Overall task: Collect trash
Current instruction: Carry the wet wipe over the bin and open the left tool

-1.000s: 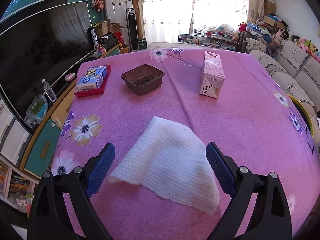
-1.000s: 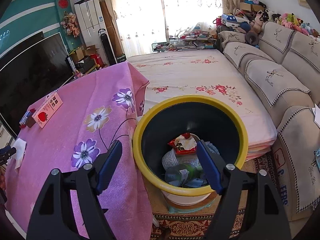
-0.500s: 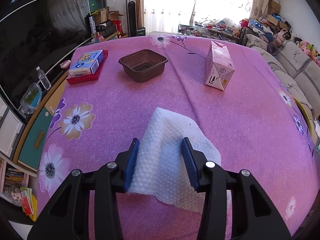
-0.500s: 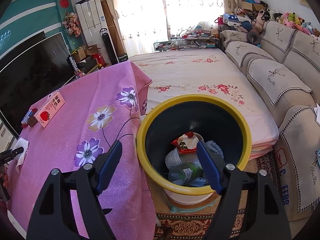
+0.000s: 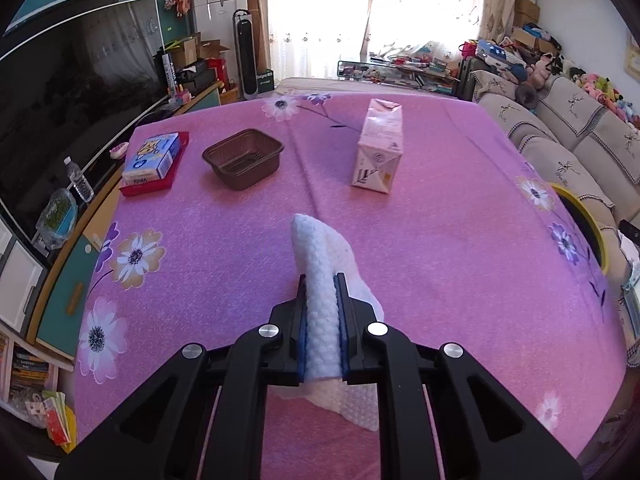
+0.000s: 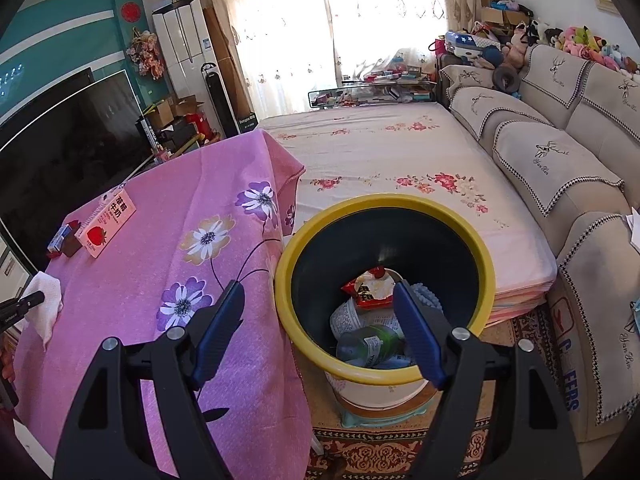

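One item was in hand: we had just been closing the left claw (image 5: pixel 322 280) on the paper towel (image 5: pixel 320 256) over the desk (image 5: pixel 440 248) — bunched lengthwise, pointing away. Next, we judged, carry it to the bin (image 6: pixel 384 376). The right claw (image 6: pixel 320 292) hung open, empty.
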`<state>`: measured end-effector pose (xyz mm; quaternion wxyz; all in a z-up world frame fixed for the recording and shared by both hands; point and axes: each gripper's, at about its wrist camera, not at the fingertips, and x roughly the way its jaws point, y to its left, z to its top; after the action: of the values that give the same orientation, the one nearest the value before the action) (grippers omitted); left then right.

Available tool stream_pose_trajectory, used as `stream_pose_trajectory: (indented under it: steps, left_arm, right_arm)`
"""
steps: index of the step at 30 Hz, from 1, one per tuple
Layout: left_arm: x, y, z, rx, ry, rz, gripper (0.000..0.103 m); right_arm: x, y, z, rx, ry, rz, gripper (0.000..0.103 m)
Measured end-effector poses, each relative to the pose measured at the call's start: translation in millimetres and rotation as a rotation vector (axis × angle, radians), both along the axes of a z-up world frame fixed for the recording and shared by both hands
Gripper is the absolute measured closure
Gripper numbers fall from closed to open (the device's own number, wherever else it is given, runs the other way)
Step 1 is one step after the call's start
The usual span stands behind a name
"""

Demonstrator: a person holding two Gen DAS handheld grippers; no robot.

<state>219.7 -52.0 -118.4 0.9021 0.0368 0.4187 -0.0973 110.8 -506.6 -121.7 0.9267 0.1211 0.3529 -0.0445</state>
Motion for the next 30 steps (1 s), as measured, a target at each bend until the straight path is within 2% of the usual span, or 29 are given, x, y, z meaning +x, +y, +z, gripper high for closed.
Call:
stream_pose_trajectory:
  steps: [8, 14, 20, 30]
  left_arm:
    - [-28, -83, 44, -0.032, -0.057, -0.182, 0.091]
    - [-30, -155, 63, -0.049, -0.088, -0.330, 0.091]
    - [-18, -234, 64, -0.065, -0.074, -0.461, 0.091]
    - [16, -375, 49, -0.065, -0.054, -0.616, 0.091]
  right_arm:
    - [-11, -9, 3, -0.007, -0.017, -0.020, 0.031]
    - [-27, -28, 6, -0.016, -0.031, -0.070, 0.031]
    - [-46, -52, 7, -0.033, -0.031, -0.125, 0.030]
    - [-62, -85, -2, -0.016, -0.019, -0.191, 0.029]
